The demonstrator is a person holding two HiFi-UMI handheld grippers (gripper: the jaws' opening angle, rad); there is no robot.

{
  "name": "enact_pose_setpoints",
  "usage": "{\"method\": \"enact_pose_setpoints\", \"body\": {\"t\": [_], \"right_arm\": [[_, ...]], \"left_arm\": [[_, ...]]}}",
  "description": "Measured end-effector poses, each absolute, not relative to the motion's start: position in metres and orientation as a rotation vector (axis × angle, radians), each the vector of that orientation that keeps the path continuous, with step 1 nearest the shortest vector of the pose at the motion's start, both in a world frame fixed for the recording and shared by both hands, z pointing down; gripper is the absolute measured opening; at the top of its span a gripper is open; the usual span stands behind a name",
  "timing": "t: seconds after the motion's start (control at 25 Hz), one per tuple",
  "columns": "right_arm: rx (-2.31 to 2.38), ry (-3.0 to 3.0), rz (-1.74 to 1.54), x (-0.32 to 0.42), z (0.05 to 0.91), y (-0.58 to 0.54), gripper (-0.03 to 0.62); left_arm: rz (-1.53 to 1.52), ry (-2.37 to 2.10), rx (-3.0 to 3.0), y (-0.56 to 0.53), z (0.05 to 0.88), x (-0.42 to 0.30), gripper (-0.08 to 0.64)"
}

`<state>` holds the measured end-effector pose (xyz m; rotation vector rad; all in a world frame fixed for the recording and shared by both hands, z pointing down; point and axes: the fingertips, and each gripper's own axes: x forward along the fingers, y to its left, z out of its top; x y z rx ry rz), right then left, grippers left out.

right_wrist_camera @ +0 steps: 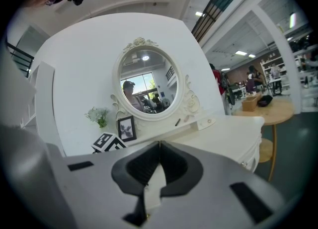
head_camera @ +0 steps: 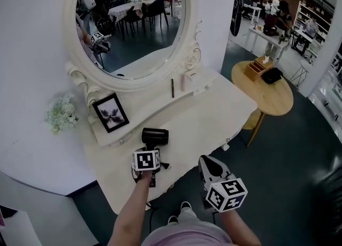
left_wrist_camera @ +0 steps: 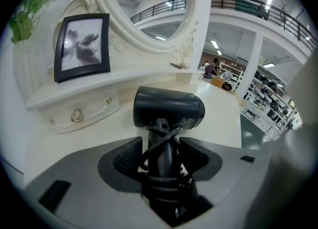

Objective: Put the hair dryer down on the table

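In the head view, the left gripper [head_camera: 152, 152] is seen clamped on the handle of the black hair dryer [head_camera: 155, 136]. The dryer's barrel is carried just ahead of the jaws, over the near part of the white tabletop [head_camera: 208, 119]. Whether the dryer touches the surface cannot be told. The right gripper [head_camera: 207, 163] is held to the right of the left one, apart from it, over the tabletop's near edge. A framed picture [head_camera: 110, 112] and a bunch of pale flowers [head_camera: 61, 114] are seen beyond the left gripper and to its left, under the oval mirror [head_camera: 133, 21].

In the left gripper view, the jaws are pressed against the two sides of the dryer's handle, around which a black cord [left_wrist_camera: 161, 141] is wound. The barrel is set crosswise just past the jaw tips. A drawer knob [left_wrist_camera: 76, 116] is seen ahead and to the left.

In the right gripper view, the jaws are brought together at their tips and nothing is held between them. The mirror is faced well ahead, and the left gripper's marker cube [right_wrist_camera: 108, 142] is seen just to the left of the jaws.
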<state>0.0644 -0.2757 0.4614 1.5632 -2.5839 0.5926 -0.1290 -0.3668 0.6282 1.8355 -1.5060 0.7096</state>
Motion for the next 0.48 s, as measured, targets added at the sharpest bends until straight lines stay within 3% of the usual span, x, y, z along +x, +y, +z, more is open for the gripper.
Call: {"method": "enact_pose_setpoints", "body": {"t": [0.48], "right_arm": [[1.56, -2.586, 0.6, 0.0664, 0.4617, -0.2743, -0.005]], "left_arm": [[0.723, -1.478, 1.798, -0.3688, 0.6344, -0.1304, 0.238]]}}
